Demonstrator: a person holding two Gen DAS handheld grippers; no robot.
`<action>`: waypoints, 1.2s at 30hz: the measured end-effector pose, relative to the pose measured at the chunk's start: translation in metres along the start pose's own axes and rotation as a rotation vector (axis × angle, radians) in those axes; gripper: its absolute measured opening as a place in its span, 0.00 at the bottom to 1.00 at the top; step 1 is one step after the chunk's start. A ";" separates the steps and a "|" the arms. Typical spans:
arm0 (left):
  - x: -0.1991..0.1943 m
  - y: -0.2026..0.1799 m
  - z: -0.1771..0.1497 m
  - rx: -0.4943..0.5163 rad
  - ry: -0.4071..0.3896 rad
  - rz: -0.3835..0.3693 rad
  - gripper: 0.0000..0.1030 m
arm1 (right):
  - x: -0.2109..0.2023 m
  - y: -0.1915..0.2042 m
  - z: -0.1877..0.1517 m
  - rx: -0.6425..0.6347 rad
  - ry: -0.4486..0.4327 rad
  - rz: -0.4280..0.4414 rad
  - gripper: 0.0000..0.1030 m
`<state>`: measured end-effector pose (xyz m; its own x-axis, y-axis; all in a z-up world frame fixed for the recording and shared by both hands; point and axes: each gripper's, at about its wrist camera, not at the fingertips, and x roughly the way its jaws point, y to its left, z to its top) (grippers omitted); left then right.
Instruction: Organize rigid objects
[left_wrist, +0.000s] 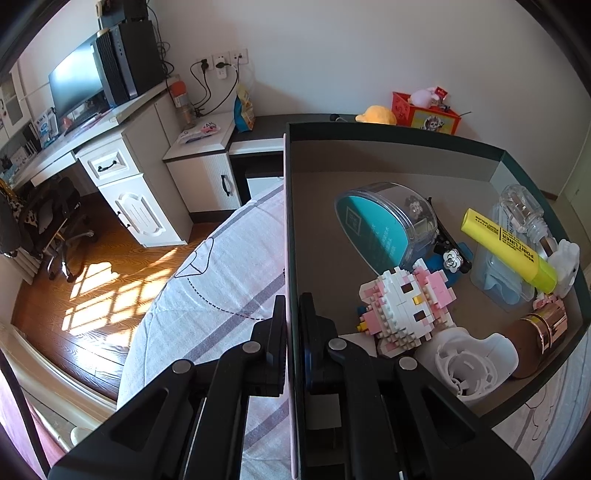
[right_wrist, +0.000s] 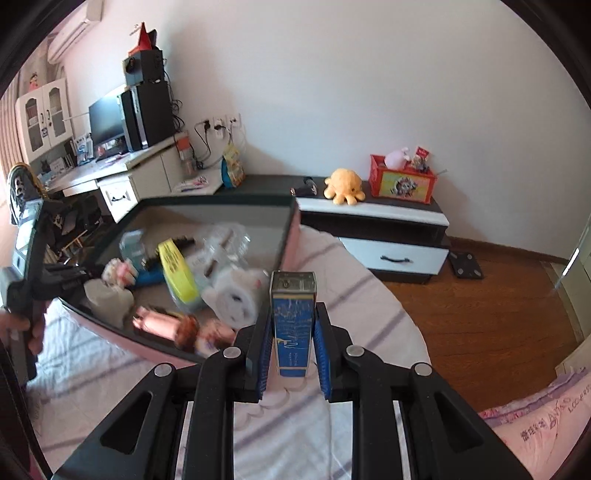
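Blue box (right_wrist: 291, 328) sits upright between our R gripper (right_wrist: 291, 325) fingers, blue pads (right_wrist: 263, 354) pressing both sides – clamped on it, held above the striped bed (right_wrist: 332, 266), just right of the tray (right_wrist: 236, 201) near its front right corner.

Tray lies on the bed, dark green walls, pink outside. Inside, per L cam: brick cat (left_wrist: 406, 302) near the middle, clear case w/ teal card (left_wrist: 384, 225) behind it, yellow marker (left_wrist: 509, 251) lying tilted on a clear blue case (left_wrist: 495, 280), small clear bottle (left_wrist: 522, 208) toward the far right corner, white round part (left_wrist: 465, 362) at the front, copper tube (left_wrist: 543, 328) next to it by the right wall. R cam view of the contents is blurred.

L gripper (left_wrist: 293, 306) fingers are together on the tray's left wall (left_wrist: 290, 221), one finger outside, one inside – clamped on the wall.

Bg: desk w/ monitor (left_wrist: 74, 85), low cabinet w/ yellow plush (right_wrist: 343, 184) and red box (right_wrist: 402, 181), wood floor (right_wrist: 480, 302).
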<state>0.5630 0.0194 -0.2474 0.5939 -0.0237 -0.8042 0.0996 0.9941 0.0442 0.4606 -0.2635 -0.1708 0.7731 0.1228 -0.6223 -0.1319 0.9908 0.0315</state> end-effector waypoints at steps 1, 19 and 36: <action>0.000 0.000 0.000 0.003 0.000 0.001 0.05 | 0.003 0.014 0.008 -0.029 -0.006 0.006 0.21; -0.002 -0.004 -0.002 0.010 -0.005 0.016 0.06 | 0.082 0.121 0.010 -0.093 0.096 0.196 0.45; -0.055 -0.013 -0.014 0.025 -0.057 0.058 0.09 | 0.019 0.082 0.001 0.055 0.026 0.148 0.82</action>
<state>0.5175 0.0090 -0.2121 0.6432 0.0270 -0.7652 0.0830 0.9910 0.1047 0.4656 -0.1795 -0.1793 0.7312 0.2671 -0.6277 -0.2085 0.9636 0.1671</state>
